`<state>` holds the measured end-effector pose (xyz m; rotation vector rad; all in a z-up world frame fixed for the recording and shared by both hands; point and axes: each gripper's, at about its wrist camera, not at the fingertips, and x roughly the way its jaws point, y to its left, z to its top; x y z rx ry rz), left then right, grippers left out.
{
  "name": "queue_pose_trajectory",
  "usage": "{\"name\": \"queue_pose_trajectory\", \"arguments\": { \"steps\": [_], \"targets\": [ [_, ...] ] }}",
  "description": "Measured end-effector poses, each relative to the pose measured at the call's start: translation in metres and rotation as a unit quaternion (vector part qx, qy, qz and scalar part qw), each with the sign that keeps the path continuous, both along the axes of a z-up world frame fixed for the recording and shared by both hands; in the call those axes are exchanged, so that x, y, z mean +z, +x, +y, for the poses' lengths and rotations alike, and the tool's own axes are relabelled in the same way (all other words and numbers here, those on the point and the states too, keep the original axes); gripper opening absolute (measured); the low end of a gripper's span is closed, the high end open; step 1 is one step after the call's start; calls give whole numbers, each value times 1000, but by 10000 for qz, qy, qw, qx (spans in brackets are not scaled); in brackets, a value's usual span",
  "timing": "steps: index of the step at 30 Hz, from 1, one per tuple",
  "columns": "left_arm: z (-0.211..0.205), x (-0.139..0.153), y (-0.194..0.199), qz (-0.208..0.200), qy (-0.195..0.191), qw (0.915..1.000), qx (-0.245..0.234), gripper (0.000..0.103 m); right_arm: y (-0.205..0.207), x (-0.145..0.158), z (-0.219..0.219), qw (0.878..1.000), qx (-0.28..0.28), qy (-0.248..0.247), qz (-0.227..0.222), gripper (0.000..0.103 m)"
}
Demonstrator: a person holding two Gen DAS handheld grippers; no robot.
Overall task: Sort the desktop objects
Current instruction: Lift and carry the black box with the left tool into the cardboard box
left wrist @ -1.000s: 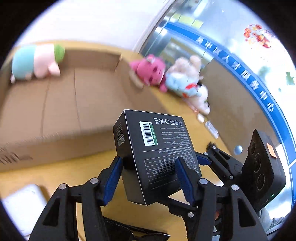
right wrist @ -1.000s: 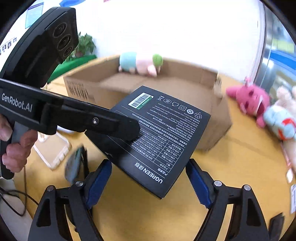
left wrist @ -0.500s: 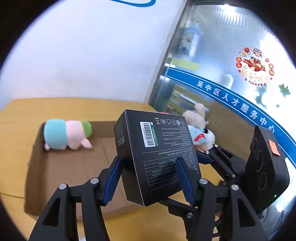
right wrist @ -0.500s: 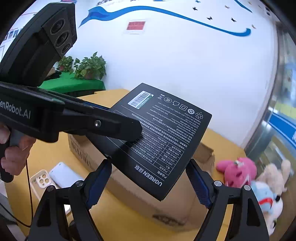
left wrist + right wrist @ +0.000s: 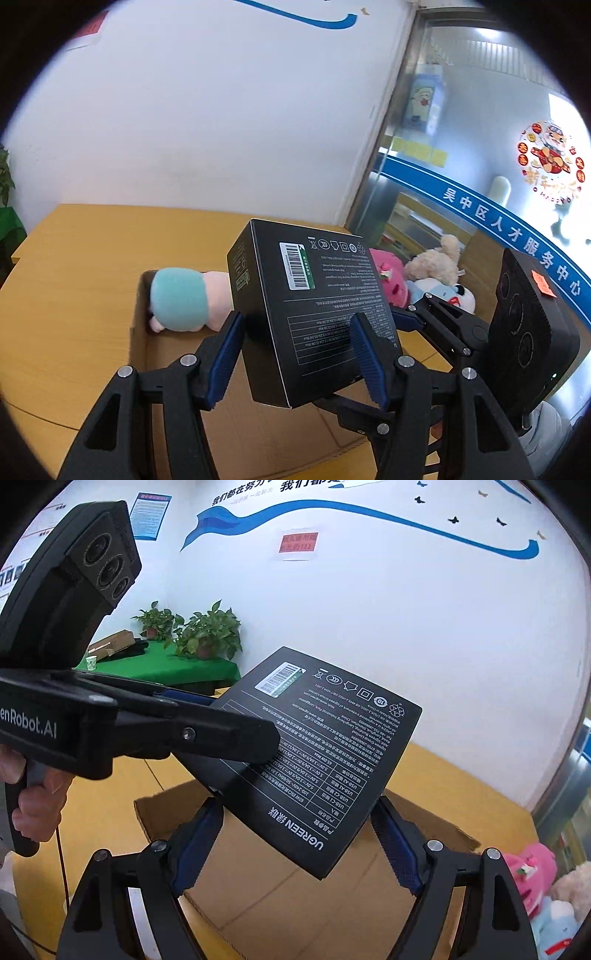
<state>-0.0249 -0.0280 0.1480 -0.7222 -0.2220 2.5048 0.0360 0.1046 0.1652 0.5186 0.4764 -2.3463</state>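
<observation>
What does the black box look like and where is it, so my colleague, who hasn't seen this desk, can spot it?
Find the open cardboard carton on the yellow desk. Above it both grippers, left and right, hold a flat black box. Unlike the plush toys nearby, such as the teal-and-pink one in the carton, it is hard-edged, with white print and a barcode sticker.

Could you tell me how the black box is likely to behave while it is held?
The black box probably stays stiff: its edges look straight in the left tongs. Its smooth printed faces may slip against the pads. Gripped near one end, it might pivot.
</observation>
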Motion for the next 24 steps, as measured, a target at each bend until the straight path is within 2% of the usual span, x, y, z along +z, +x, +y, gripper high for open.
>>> {"name": "queue_pose_trajectory", "arguments": {
  "steps": [3, 7, 15, 18, 24],
  "targets": [
    [-12, -12, -20, -191, -21, 9998, 93, 58, -25, -9, -13, 9997, 69, -32, -235, 81],
    [-23, -35, -47, -521, -204, 9981, 248, 58, -61, -29, -33, 9970, 172, -57, -758, 81],
    [-48, -86, -93, -1342, -307, 9896, 407, 58, -133, -79, -70, 9799, 469, 293, -1914, 81],
    [-48, -98, -105, -1546, -537, 9856, 427, 58, -163, -97, -76, 9701, 560, 367, -2333, 81],
    [-35, -124, -121, -1959, -1186, 9729, 331, 58, -186, -140, -87, 9493, 461, 434, -3079, 81]
  ]
}}
